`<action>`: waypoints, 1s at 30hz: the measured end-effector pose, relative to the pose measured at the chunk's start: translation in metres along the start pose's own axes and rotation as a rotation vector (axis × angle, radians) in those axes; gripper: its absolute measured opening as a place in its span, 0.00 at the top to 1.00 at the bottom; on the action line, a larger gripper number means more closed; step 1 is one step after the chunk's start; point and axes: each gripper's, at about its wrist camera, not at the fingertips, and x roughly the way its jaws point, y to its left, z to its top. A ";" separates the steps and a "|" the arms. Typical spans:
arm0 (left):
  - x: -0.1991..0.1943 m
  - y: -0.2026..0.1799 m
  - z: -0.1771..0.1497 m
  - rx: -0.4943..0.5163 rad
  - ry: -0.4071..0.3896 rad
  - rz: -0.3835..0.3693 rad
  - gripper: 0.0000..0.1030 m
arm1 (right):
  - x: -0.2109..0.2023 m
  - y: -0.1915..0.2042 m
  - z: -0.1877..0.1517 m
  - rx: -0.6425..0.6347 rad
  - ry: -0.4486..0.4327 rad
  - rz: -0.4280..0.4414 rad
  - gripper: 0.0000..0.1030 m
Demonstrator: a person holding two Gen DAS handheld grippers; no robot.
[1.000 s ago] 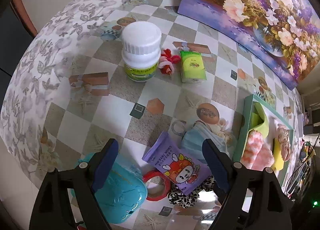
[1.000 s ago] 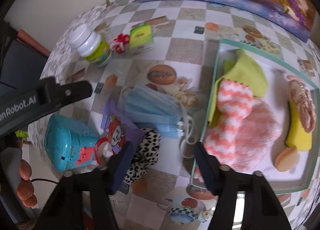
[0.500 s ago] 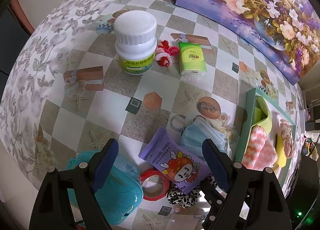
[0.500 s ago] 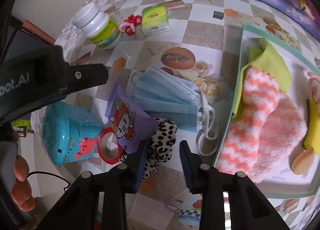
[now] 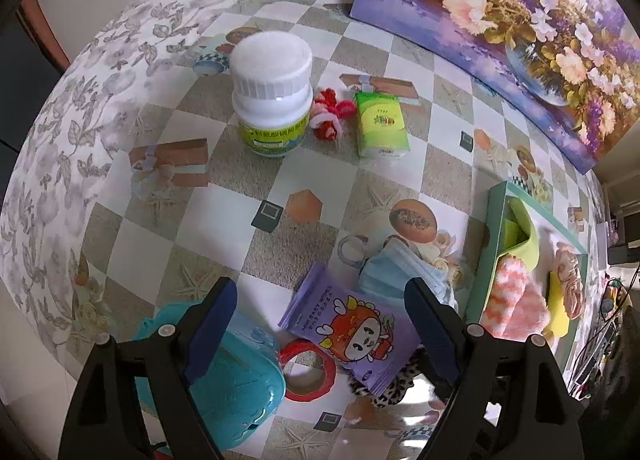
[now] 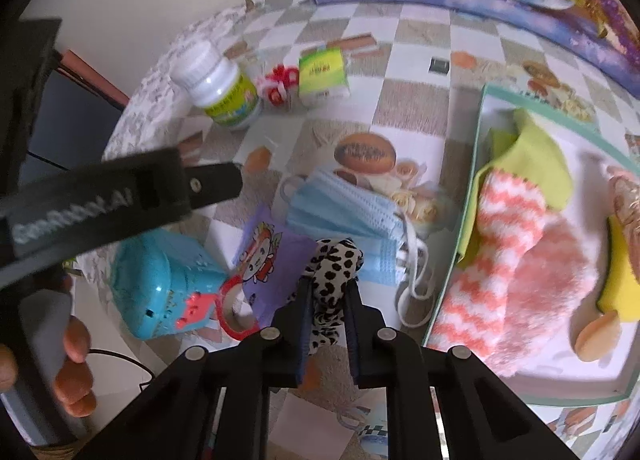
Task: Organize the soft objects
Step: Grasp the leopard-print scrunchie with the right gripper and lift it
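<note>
My right gripper [image 6: 326, 284] is shut on a leopard-print scrunchie [image 6: 334, 264], next to the purple wipes pack [image 6: 272, 264] and the blue face mask [image 6: 344, 216]. A green-rimmed tray [image 6: 476, 164] on the right holds a pink-and-white fuzzy sock [image 6: 500, 244], a lime cloth [image 6: 536, 156], a yellow sponge [image 6: 616, 276] and a pink scrunchie. My left gripper [image 5: 320, 300] is open and empty, hovering above the wipes pack [image 5: 352, 336] and the mask [image 5: 400, 272]. The leopard scrunchie [image 5: 394, 384] shows under the pack.
A white pill bottle [image 5: 272, 92], a red-and-white pipe-cleaner toy [image 5: 330, 116] and a green tissue pack [image 5: 380, 124] stand at the back. A teal toy [image 5: 236, 380] and a red tape ring [image 5: 308, 370] lie near the front. A flower painting [image 5: 520, 20] leans behind.
My right gripper has moved in and closed on the leopard-print scrunchie. My left gripper has stayed open, drifting slightly.
</note>
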 end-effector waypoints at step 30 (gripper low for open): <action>0.021 -0.074 -0.019 0.597 0.135 0.211 0.16 | -0.087 -0.074 0.003 0.217 -0.178 -0.076 0.85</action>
